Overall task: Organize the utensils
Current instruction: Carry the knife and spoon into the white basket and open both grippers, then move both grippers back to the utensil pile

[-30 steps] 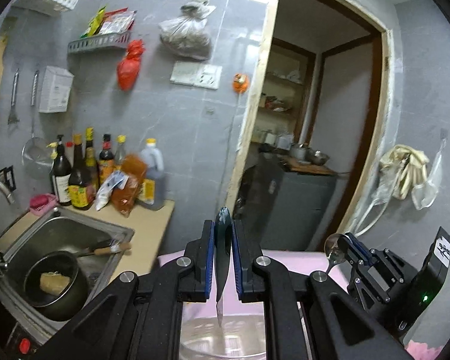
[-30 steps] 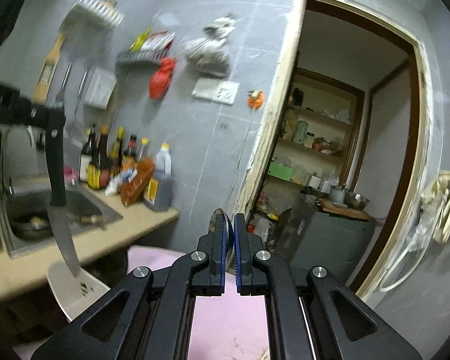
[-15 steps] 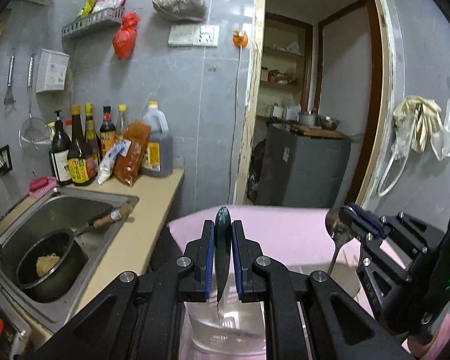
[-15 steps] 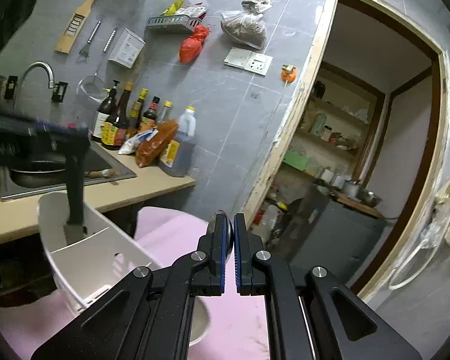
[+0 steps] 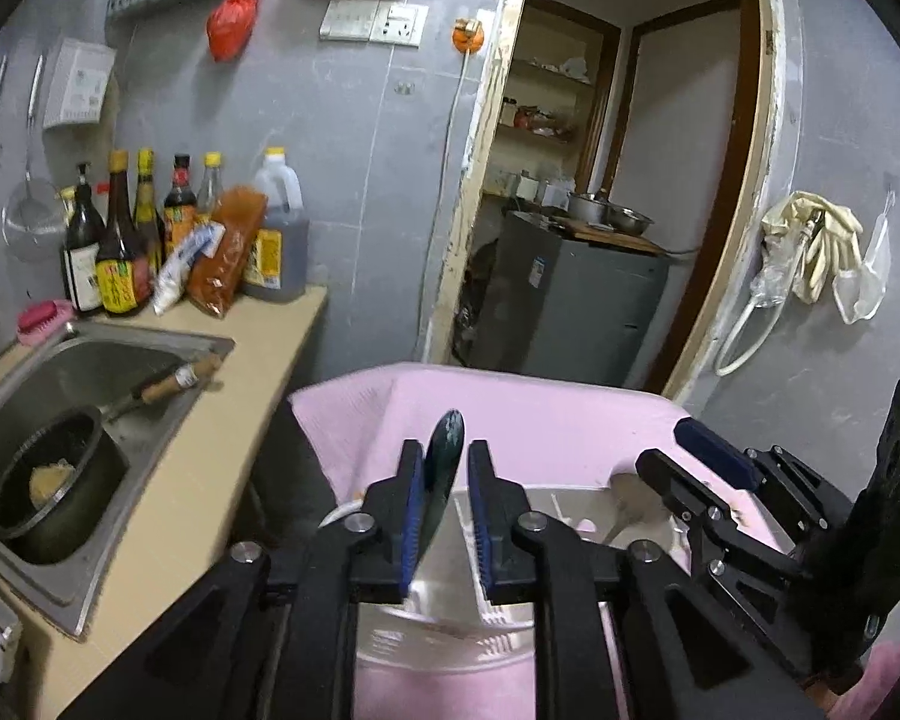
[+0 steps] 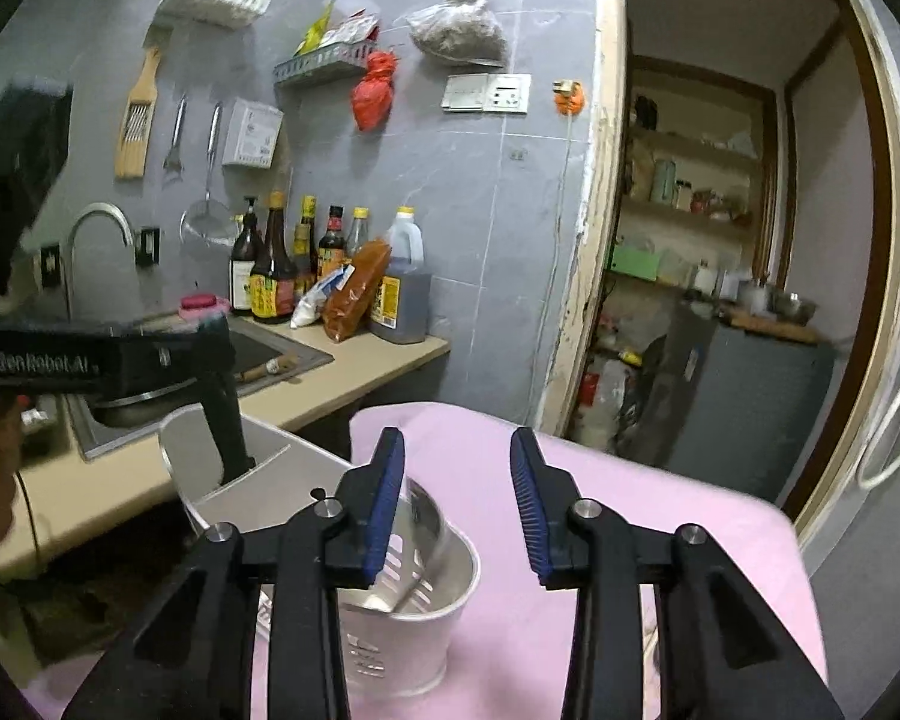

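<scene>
Now your right gripper (image 6: pixel 457 501) has opened, dropping its spoon (image 5: pixel 621 519) into the caddy (image 6: pixel 402 612), while your left gripper (image 5: pixel 441 510) loosens around the knife (image 5: pixel 441 474).

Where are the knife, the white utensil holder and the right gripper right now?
knife (image 5: pixel 444 450), left wrist view, top end of its black handle.
white utensil holder (image 6: pixel 417 630), right wrist view, its front wall.
right gripper (image 6: pixel 457 504), right wrist view, midway between its fingertips.
</scene>
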Demonstrator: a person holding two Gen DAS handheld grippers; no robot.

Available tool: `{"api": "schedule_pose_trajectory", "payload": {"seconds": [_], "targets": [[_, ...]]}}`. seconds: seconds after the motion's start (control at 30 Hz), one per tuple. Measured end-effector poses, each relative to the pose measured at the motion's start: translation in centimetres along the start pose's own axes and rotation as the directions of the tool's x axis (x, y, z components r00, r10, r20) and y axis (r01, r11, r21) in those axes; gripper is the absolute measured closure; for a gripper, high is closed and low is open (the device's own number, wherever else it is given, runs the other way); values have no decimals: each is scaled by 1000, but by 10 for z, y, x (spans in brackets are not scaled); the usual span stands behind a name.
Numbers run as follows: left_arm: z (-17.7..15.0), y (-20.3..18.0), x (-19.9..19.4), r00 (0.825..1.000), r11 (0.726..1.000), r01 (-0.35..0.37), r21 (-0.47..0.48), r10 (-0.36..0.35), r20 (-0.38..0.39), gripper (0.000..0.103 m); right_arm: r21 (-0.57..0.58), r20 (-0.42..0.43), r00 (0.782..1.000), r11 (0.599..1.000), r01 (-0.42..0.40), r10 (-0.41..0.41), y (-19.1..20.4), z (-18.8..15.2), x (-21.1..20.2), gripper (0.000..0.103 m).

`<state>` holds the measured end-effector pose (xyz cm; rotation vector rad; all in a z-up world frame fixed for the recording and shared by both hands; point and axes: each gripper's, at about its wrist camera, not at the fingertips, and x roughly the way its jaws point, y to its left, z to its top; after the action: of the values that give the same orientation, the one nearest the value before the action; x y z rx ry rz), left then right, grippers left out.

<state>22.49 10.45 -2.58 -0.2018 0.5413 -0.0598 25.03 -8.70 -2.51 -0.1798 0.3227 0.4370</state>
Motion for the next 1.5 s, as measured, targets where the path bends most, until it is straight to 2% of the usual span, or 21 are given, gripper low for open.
{"api": "schedule_pose_trajectory", "payload": {"seconds": [0.13,0.2,0.27,0.3,0.4,0.47,0.57,0.73,0.93,1.1,1.23,1.5], "targets": [[-2,-1,-4,1000,999,11,-30,-11,-8,74,88,4,1000,996,-5,4,-18,4,-7,70],[-1,-5,-9,1000,1000,9,-30,-9,1,68,145,16,1000,989,-1,-1,-31,8,-14,66],[0,-13,-15,1000,1000,3,-24,-3,21,57,190,31,999,982,10,-16,-42,10,-23,58],[2,-15,-16,1000,1000,2,-21,-1,28,55,210,38,999,977,18,-27,-49,12,-28,56],[6,-32,-23,998,1000,-3,-15,3,57,42,258,59,996,965,48,-65,-69,16,-43,39],[9,-44,-27,996,1000,-6,-8,7,84,28,277,78,992,958,74,-100,-82,18,-56,28],[12,-67,-33,990,1000,-22,14,20,137,12,279,101,984,953,116,-149,-101,20,-74,17],[13,-111,-38,974,997,-46,57,32,226,2,269,133,966,946,182,-223,-132,17,-101,2],[5,-159,-28,962,994,-50,100,21,273,1,254,129,949,934,250,-289,-169,4,-123,2],[-5,-191,-9,967,989,-42,143,4,256,1,255,91,947,926,278,-309,-204,-15,-127,2],[-15,-214,15,978,985,-24,169,-12,209,1,257,40,953,925,279,-299,-230,-31,-114,2],[-37,-245,69,997,981,3,194,-19,76,1,306,-100,978,929,207,-185,-277,-79,-67,2]]}}
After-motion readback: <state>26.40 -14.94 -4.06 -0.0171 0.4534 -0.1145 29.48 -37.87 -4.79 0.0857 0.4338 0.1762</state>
